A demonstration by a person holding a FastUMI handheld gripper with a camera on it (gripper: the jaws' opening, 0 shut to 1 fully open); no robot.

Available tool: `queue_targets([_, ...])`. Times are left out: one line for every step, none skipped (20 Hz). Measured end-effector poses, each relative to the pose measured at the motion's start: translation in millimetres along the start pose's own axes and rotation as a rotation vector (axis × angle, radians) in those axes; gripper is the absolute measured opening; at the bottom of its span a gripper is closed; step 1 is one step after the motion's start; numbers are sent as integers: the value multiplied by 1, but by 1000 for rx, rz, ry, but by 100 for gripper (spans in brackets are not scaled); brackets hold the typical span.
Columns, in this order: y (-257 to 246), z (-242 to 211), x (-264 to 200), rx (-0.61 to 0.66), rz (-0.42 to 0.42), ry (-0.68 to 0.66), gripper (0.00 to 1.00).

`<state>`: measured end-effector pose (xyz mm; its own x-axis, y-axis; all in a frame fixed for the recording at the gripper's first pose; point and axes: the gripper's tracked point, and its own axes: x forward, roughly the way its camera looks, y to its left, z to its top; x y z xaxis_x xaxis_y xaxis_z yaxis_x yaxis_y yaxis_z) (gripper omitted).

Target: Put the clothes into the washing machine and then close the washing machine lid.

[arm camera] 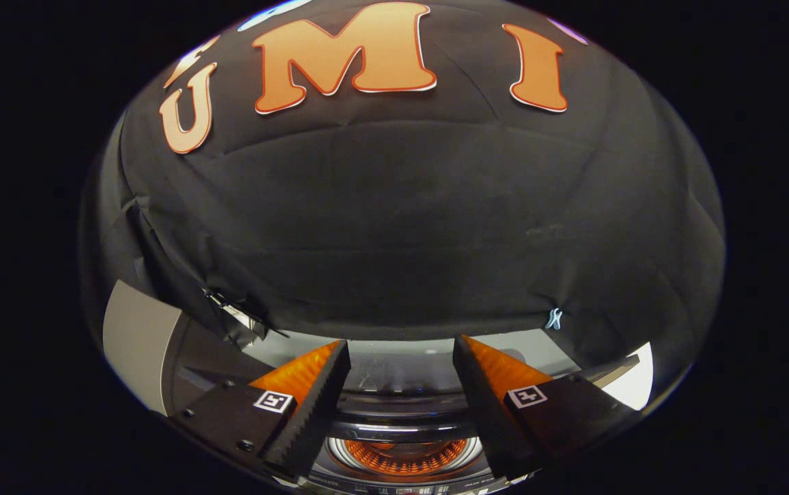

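Claw (401,385) hung released, fingers (312,405) apart, nothing between. Washer (405,419) just below, drum (405,457) glowing orange through opening, likely positioned over machine for loading or lid work. Clothes unseen.

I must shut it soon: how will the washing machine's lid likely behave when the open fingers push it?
The lid looks like rigid, glossy plastic or glass, so the toothed fingers may slide on it. It probably swings as one stiff piece. The gripper is open with nothing between its fingers.
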<state>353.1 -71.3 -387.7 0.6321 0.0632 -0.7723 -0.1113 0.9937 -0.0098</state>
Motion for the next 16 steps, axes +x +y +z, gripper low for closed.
queue_targets([-1,-9,-6,2,-2,5,98])
queue_targets([-1,-17,-11,2,-4,7,98])
queue_targets([-1,-27,-16,5,-6,12,98])
queue_targets([-1,-37,-20,7,-8,19,98])
queue_targets([-2,-48,-24,12,-9,27,97])
queue_targets([-1,-57,-30,23,-9,32,98])
queue_targets([0,-65,-34,36,-5,37,98])
queue_targets([1,-76,-38,54,-3,45,98])
queue_targets([1,-91,-40,74,1,63,98])
queue_targets([1,-105,-44,96,7,85,99])
queue_targets([0,-121,-44,119,13,107,99])
queue_targets([1,-136,-41,136,13,121,99])
queue_targets([-2,-147,-38,142,7,138,99])
queue_targets([-4,-156,-38,145,1,151,99])
queue_targets([-6,-162,-40,153,-2,159,99])
queue_targets([-7,-165,-43,160,-3,161,99])
